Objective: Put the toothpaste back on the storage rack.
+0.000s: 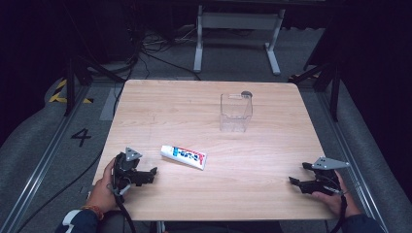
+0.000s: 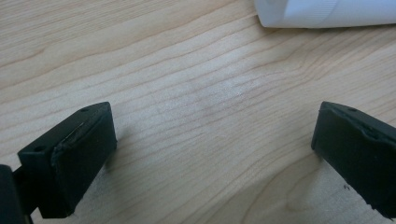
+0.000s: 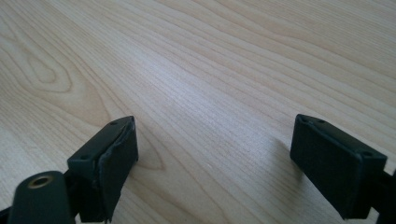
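Left tongs (image 1: 148, 175), jaws apart and empty, sit near the surface's (image 1: 252, 174) front-left corner, just short of the toothpaste tube (image 1: 183, 157); right tongs (image 1: 297, 177), likewise apart, near the front-right corner.

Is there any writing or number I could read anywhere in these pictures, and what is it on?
"4": painted in black on the grey floor left of the table.
Toothpaste tube: it carries red and blue printing, too small and blurred to read.
Clear container: no readable label.
Left gripper view and right gripper view: no text, just wood grain and black jaws.
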Motion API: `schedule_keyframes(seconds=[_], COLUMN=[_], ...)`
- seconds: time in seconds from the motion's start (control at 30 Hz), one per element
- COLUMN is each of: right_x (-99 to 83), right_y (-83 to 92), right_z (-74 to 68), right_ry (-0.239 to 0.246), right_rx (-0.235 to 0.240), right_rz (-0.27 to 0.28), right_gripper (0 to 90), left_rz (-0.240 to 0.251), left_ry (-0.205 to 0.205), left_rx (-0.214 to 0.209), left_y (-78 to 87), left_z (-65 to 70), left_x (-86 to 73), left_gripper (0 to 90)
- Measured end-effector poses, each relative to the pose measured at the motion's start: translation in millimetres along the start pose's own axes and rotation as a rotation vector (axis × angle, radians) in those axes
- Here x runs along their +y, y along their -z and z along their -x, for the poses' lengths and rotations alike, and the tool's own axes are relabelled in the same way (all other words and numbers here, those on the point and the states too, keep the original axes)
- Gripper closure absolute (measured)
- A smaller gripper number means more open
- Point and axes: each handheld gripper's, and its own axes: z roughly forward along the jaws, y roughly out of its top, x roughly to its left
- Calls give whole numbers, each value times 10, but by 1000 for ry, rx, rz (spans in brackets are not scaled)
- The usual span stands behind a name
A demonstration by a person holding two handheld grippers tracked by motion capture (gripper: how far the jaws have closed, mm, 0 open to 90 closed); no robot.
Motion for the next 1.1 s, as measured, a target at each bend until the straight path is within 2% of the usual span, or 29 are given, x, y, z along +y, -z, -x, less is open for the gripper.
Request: schedule_keyframes(seconds=[0.13,0.17,0.2,0.23,0.3,0.33,0.37,0.43,0.53,0.67,0.77,0.8,0.87,0.97,1.07,1.1], right_x=[0,0,0,1,4,5,8,9,9,10,10,10,11,11,11,11], right_y=[0,1,1,0,-2,-4,-5,-7,-7,-8,-8,-8,-8,-8,-8,-8], right_z=[-1,0,0,-1,0,1,2,3,3,4,4,4,5,5,5,5], right_ry=[-1,-1,-1,-1,-2,-1,-2,-2,-1,-1,-1,0,0,1,1,1], right_rx=[0,0,0,-1,-3,-4,-3,-3,-3,-2,-2,-2,-2,-1,-1,-2], right_rz=[0,0,0,0,-1,0,-2,-2,-2,-2,-2,-2,-2,-2,-2,-2], right_gripper=[153,153,153,153,152,152,152,152,152,152,152,152,152,152,152,152], left_rz=[-4,-2,-2,-2,-6,-9,1,-7,-11,-16,-44,-51,-85,-86,-92,-95], left_ry=[-54,-86,-86,-116,-152,-150,-185,-168,-182,-219,-249,-267,-283,-317,-335,-333], left_rx=[-62,-80,-80,-108,-131,-145,-143,-160,-176,-206,-227,-222,-241,-264,-287,-281], left_y=[-29,-47,-47,-63,-74,-82,-91,-88,-84,-83,-90,-88,-78,-68,-50,-52], left_z=[-53,-76,-76,-106,-136,-140,-164,-151,-164,-200,-209,-214,-203,-194,-176,-170], left_x=[30,51,51,69,89,93,108,98,99,105,145,161,189,205,241,256], left_gripper=[1,1,1,1,1,1,0,3,3,3,2,3,7,46,152,176])
